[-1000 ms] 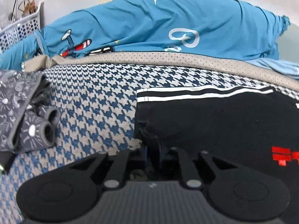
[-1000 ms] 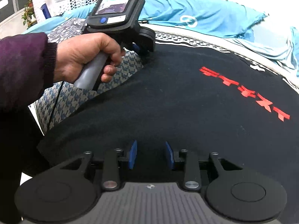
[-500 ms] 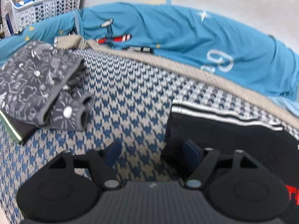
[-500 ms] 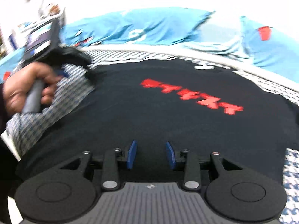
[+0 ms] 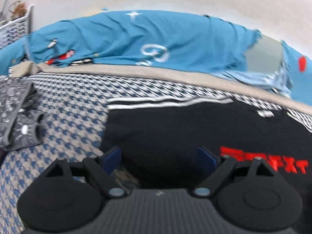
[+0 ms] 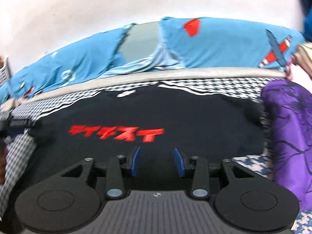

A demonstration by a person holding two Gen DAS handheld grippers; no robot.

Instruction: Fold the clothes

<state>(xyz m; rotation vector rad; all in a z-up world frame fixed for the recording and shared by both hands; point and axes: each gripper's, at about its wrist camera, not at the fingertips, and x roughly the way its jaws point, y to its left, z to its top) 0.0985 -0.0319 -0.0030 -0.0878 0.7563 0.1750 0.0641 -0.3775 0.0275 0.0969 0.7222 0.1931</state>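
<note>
Left wrist view shows the left gripper (image 5: 159, 157) held low and nearly level over the bed, looking along its blue fingers (image 5: 112, 158) toward the wall. The fingers are spread wide with nothing clamped between them. The black shirt (image 5: 175, 128) lies flat on the houndstooth bedspread (image 5: 74, 113); its left edge runs just inside the left finger, so the gap between the fingers sits over the shirt's near left corner, and the right finger is over the black cloth just beside the red lettering (image 5: 263, 160). Whether the fingertips touch the cloth cannot be told. A white-striped hem (image 5: 165, 102) marks the shirt's far edge. To the left, well apart from the shirt, lies a folded grey patterned garment (image 5: 15, 117). A blue quilt (image 5: 146, 41) is bunched along the wall behind.

From the right wrist view, the right gripper (image 6: 157, 161) is also low and level, aimed across the middle of the black shirt (image 6: 195, 117). Its fingers (image 6: 135, 160) are parted to a moderate gap and hold nothing; black cloth fills the space between and beneath them, and the red lettering (image 6: 117, 133) lies just beyond the left finger. A purple garment (image 6: 288, 136) lies at the shirt's right edge. The picture is motion-blurred.
</note>
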